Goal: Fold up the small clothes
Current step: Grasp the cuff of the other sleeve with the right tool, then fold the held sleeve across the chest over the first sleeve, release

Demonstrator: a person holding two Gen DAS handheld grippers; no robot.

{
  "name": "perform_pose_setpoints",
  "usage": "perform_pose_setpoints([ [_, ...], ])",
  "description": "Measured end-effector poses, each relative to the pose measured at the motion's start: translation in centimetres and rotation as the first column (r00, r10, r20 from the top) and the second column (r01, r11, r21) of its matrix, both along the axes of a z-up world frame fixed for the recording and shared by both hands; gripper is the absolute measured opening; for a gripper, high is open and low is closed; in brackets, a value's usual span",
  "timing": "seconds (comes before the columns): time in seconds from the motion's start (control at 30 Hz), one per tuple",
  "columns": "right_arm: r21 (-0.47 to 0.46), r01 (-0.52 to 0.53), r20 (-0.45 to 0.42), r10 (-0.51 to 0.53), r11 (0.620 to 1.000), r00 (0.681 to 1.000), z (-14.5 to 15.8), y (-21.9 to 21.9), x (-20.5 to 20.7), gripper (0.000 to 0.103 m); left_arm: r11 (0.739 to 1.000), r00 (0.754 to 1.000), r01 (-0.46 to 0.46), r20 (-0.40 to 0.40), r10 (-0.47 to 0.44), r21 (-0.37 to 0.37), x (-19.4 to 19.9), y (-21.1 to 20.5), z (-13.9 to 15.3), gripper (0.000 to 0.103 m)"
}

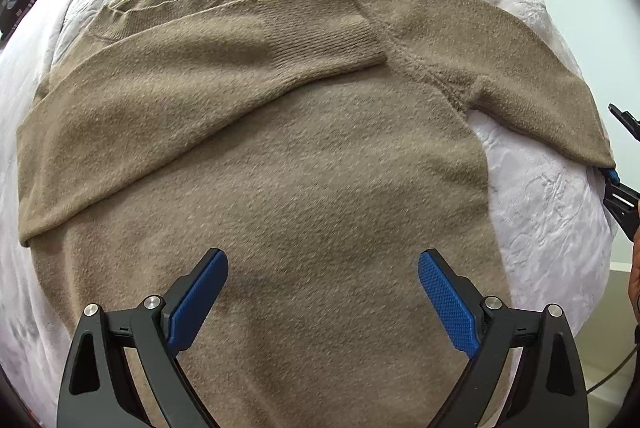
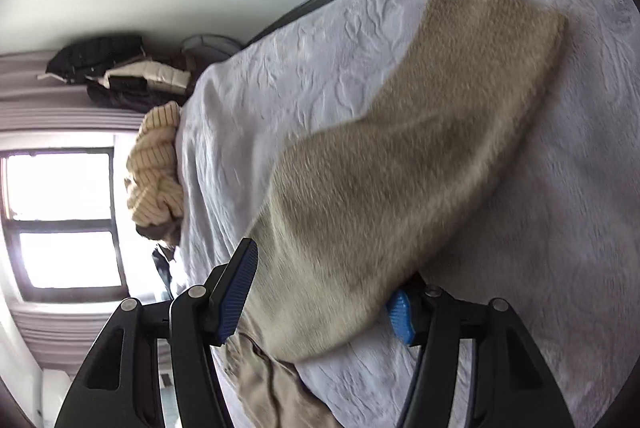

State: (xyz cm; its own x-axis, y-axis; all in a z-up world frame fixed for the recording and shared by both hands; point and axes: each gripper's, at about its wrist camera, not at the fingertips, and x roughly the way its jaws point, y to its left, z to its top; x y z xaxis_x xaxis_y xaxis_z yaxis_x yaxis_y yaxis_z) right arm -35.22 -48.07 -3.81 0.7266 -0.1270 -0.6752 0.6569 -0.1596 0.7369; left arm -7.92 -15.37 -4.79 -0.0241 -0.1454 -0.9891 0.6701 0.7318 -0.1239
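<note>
Soft, limp sweater (image 1: 280, 156) on bed (image 1: 540, 196): left tongs (image 1: 323, 278) wide above, right tongs (image 2: 324, 286) wide around sleeve (image 2: 400, 164), likeliest hold.

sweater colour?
Plain tan-beige knit sweater, no pattern; clearest in the left wrist view.

Sweater (image 1: 280, 156): flat on the bed (image 1: 540, 196), under and ahead of the left gripper (image 1: 323, 292) jaws.
One sleeve (image 1: 200, 84): folded across the sweater's chest, ahead of those jaws.
Other sleeve (image 2: 400, 196): between the right gripper (image 2: 324, 292) jaws, running ahead over the bed.
Striped garment (image 2: 156, 168): left of the right jaws, at the bed's edge.
</note>
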Motion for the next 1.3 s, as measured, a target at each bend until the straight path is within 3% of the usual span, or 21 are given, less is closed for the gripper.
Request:
perform_pose_setpoints([
  [0.13, 0.005, 0.031, 0.031, -0.031, 1.000, 0.999, 0.0, -0.7, -0.1, 0.064, 1.000, 1.000, 0.007, 0.014, -0.007, -0.007, 0.5, -1.2, 0.1, 0.097],
  [0.37, 0.021, 0.078, 0.081, -0.079, 0.997, 0.994, 0.2, -1.1, 0.0, 0.065, 1.000, 0.999, -0.001, -0.033, 0.000, -0.017, 1.3, -2.2, -0.6, 0.097],
  [0.57, 0.014, 0.071, 0.077, -0.072, 0.997, 0.994, 0.7, -1.2, 0.5, 0.065, 0.998, 0.999, -0.032, -0.042, 0.030, -0.059, 2.7, -0.7, -0.1, 0.097],
  [0.6, 0.010, 0.062, 0.083, -0.063, 0.998, 0.995, 0.8, -1.3, 0.7, 0.060, 0.997, 0.998, -0.044, -0.039, 0.042, -0.067, 3.1, -0.5, 0.1, 0.097],
  [0.63, 0.000, 0.047, 0.091, -0.047, 0.999, 0.995, 1.1, -1.3, 1.2, 0.037, 0.996, 0.998, -0.054, -0.035, 0.052, -0.076, 3.5, 0.0, 0.2, 0.097],
  [0.7, -0.025, -0.001, 0.110, 0.004, 1.000, 0.994, 1.6, -1.2, 2.4, 0.008, 0.993, 0.997, -0.080, -0.022, 0.078, -0.092, 4.5, 1.0, 0.5, 0.097],
  [0.9, -0.165, -0.186, 0.104, 0.204, 0.969, 0.973, 5.2, -0.1, 8.8, 0.008, 0.981, 0.988, -0.150, 0.020, 0.154, -0.122, 7.1, 4.1, 1.3, 0.097],
  [0.97, -0.224, -0.270, 0.091, 0.296, 0.936, 0.951, 6.7, 0.9, 11.9, 0.008, 0.976, 0.982, -0.177, 0.037, 0.183, -0.130, 7.4, 6.2, 1.5, 0.097],
  [1.1, -0.344, -0.446, 0.035, 0.486, 0.826, 0.873, 9.6, 4.1, 19.2, 0.008, 0.962, 0.967, -0.238, 0.062, 0.248, -0.137, 8.8, 8.8, 1.4, 0.097],
  [1.2, -0.419, -0.595, -0.037, 0.642, 0.686, 0.766, 11.0, 8.5, 25.4, 0.008, 0.940, 0.943, -0.306, 0.091, 0.321, -0.149, 10.2, 10.8, 1.4, 0.097],
  [1.3, -0.450, -0.735, -0.125, 0.780, 0.507, 0.614, 10.8, 14.7, 31.4, 0.008, 0.921, 0.921, -0.357, 0.107, 0.375, -0.158, 11.5, 12.9, 1.2, 0.097],
])
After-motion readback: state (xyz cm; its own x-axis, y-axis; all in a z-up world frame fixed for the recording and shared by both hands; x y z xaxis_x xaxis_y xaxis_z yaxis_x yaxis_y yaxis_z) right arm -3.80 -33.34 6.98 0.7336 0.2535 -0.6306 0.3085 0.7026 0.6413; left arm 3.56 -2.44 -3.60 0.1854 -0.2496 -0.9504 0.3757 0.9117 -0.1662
